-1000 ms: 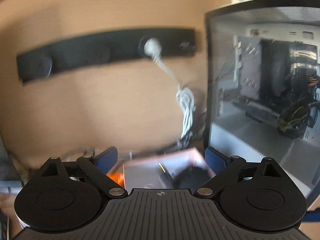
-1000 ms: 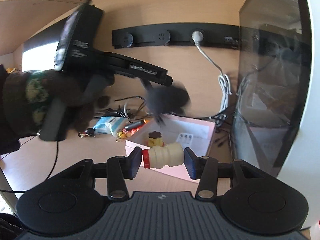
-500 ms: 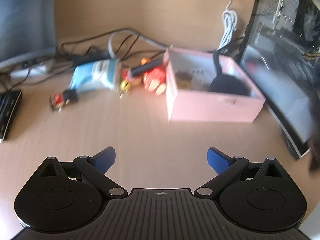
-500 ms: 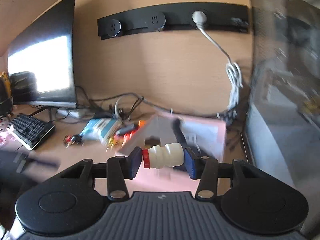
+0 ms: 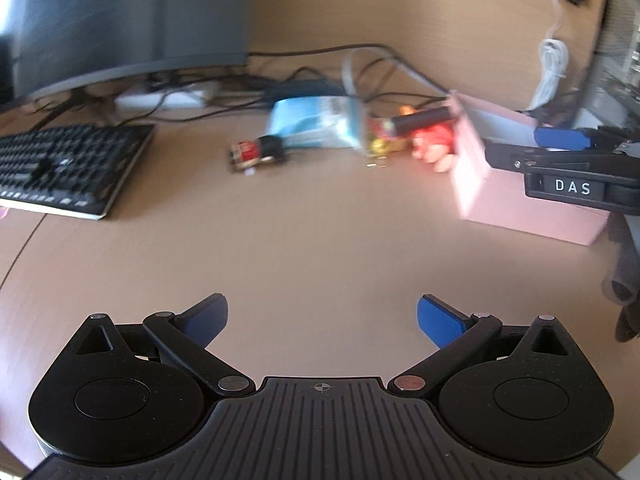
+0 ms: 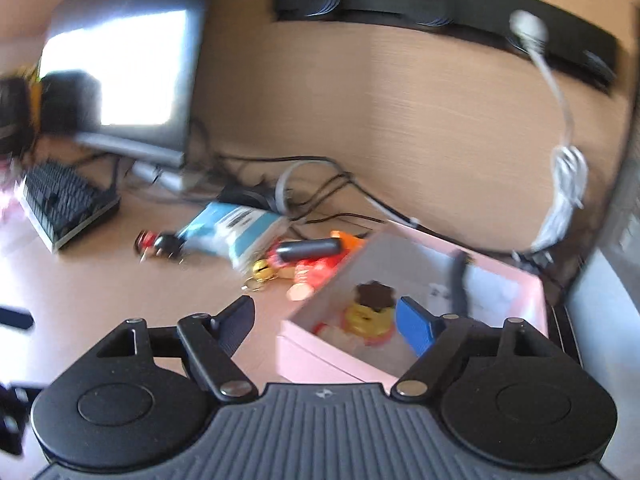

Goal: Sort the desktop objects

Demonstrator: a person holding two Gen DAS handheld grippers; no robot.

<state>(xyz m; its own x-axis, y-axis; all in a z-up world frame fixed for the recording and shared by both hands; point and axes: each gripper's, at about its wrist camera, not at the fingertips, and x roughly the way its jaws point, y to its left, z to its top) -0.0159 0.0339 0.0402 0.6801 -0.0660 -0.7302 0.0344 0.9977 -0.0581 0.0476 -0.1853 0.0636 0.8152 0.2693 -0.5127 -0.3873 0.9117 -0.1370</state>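
Your right gripper (image 6: 326, 326) has just been opening over the pink box (image 6: 320, 354), jaws spread, nothing between them; this looks like a drop-off step. Your left gripper (image 5: 322, 322) is spread wide and empty over bare desk (image 5: 312, 240). Next, reach for the pile left of the box: the black marker (image 5: 420, 119) lies flat, long axis left-right, far behind the red toy (image 5: 434, 142)
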